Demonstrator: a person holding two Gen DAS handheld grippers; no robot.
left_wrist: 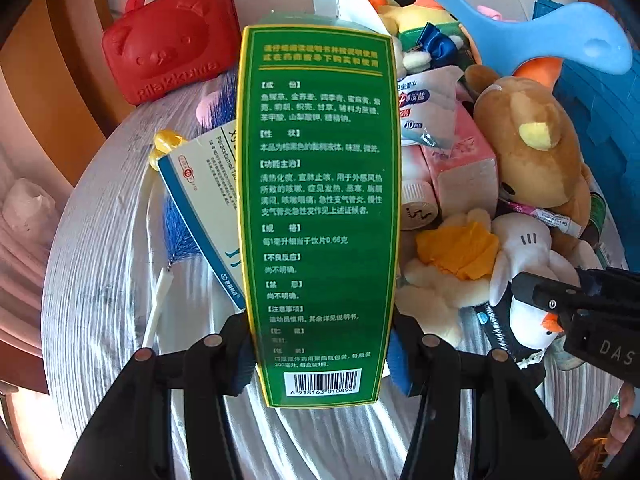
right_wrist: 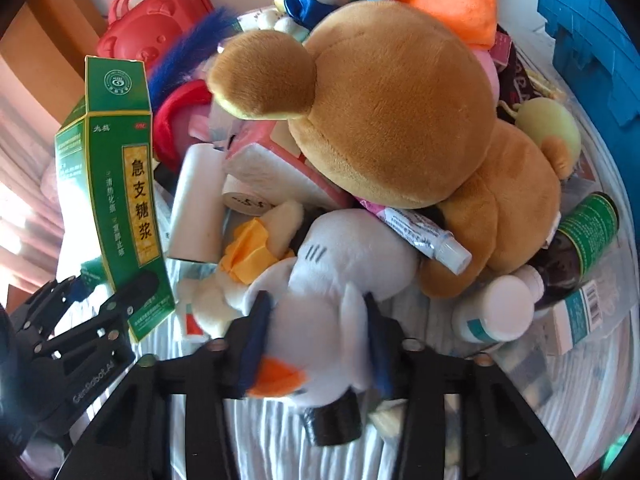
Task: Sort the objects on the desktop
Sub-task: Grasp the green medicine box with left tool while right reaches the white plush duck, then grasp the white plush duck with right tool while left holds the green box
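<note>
Left gripper [left_wrist: 320, 356] clamped on the lower end of a green box [left_wrist: 320, 208], held upright above a white table [left_wrist: 96, 264], barcode end nearest the camera. Right gripper [right_wrist: 316, 336] closed on a white plush [right_wrist: 332, 292] with an orange beak, pads pressing its sides, the toy lying at the near edge of the pile. Directly behind it, a brown bear [right_wrist: 392, 120] slumped over a pink tissue pack [right_wrist: 280, 160] and a small tube [right_wrist: 424, 236]. Beside the green box, flat on the table, a blue-and-white box [left_wrist: 200, 200] over a blue brush [left_wrist: 180, 232]. At the far left, a red case [left_wrist: 168, 36] standing on edge. To the right of the bear, a dark bottle [right_wrist: 576, 240] and a white bottle [right_wrist: 496, 308] lying on their sides. Blue crate [right_wrist: 592, 32] at the far right.
</note>
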